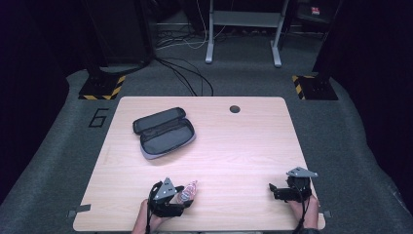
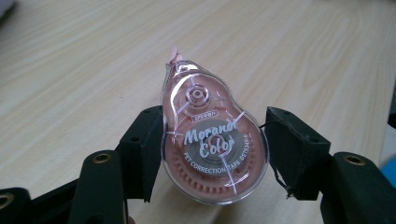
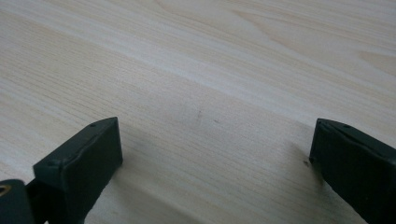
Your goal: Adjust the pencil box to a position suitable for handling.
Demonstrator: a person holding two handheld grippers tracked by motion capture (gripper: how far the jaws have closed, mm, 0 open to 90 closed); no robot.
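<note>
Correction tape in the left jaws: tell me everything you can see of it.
The correction tape is a teardrop-shaped dispenser with a clear plastic shell over pink gears and a spool, printed "Morandi Color" in white. Its narrow pink tip points away from the left gripper, whose jaws clamp its wide end on both sides. It is held above the wooden table, near the front edge, short of the open grey pencil case.

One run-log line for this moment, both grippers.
left gripper: shut on correction tape | right gripper: open, nothing between | pencil case: open on table
</note>
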